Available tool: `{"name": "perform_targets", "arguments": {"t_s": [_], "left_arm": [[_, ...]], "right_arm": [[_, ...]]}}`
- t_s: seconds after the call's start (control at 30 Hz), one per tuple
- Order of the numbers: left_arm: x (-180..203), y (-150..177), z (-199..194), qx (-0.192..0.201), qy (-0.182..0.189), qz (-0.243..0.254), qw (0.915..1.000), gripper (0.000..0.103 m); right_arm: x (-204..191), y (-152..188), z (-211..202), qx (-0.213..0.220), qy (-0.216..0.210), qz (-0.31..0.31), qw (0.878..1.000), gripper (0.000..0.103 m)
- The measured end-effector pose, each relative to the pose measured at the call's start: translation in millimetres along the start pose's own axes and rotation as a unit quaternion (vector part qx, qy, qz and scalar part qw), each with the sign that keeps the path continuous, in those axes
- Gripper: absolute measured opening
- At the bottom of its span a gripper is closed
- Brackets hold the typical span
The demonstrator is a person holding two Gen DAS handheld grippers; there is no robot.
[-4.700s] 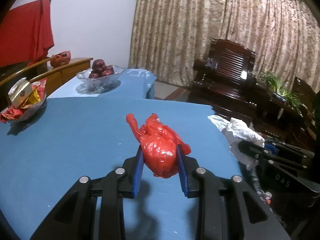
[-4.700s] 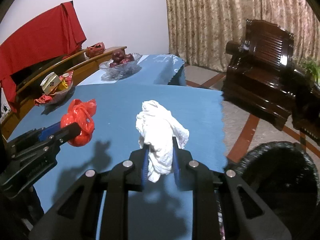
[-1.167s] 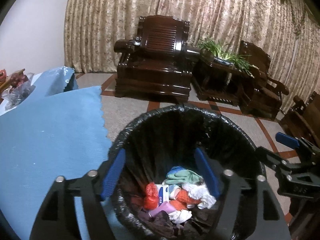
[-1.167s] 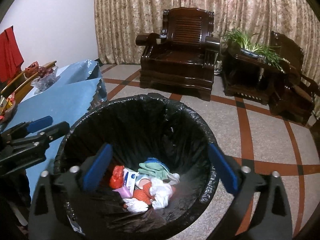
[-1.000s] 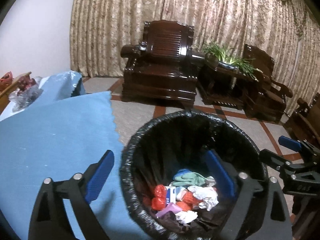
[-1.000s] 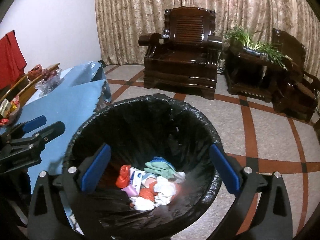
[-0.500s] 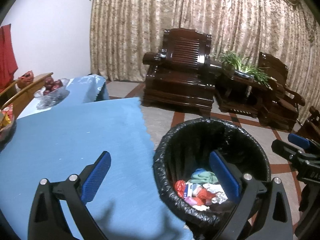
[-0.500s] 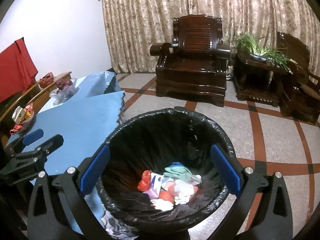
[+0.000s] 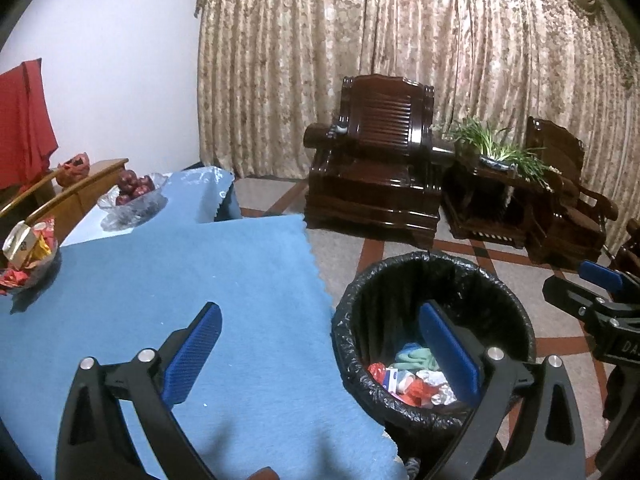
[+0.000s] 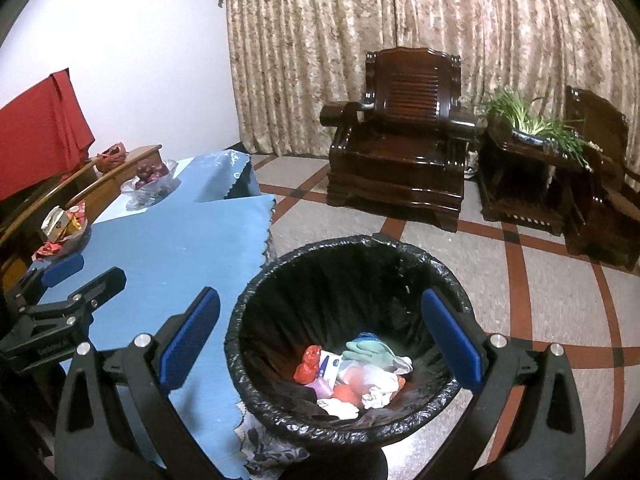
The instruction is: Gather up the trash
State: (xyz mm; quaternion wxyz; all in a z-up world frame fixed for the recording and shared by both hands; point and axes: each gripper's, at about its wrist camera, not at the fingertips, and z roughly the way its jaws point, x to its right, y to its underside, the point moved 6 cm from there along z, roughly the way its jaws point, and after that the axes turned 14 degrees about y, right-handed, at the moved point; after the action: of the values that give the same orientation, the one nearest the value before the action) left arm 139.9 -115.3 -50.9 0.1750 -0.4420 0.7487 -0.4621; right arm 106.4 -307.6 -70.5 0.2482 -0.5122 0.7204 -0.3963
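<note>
The trash (image 10: pixel 352 376) is seen as a crumpled heap of red plastic, white tissue and a green glove at the bottom of one round trash bin (image 10: pixel 256 292) lined with glossy black plastic, on the floor at 3 o'clock of the blue cloth table (image 9: pixel 168 280). The left gripper (image 9: pixel 320 354) and the right gripper (image 10: pixel 320 338) are both spread wide and hold nothing. Two dark wooden armchairs are counted.

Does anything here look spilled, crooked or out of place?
Nothing stands out. The trash lies inside the bin, none on the floor around it. Both the left gripper and right gripper are open and hold nothing.
</note>
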Motion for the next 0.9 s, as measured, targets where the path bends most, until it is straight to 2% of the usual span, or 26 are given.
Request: {"name": "perform_targets", "arguments": {"t_s": [0.4,0.9], "left_arm": [[0,-6,-35,0.024,-0.010,0.004,0.9997,0.097],[5,-13,-58,0.042,-0.015,0.013,0.9989,0.097]], "right_arm": [[-11,-8,-27,0.021,-0.007,-0.011,1.000,0.098],[-18,-13,-47,0.038,-0.013,-0.018,0.999,0.098]]}}
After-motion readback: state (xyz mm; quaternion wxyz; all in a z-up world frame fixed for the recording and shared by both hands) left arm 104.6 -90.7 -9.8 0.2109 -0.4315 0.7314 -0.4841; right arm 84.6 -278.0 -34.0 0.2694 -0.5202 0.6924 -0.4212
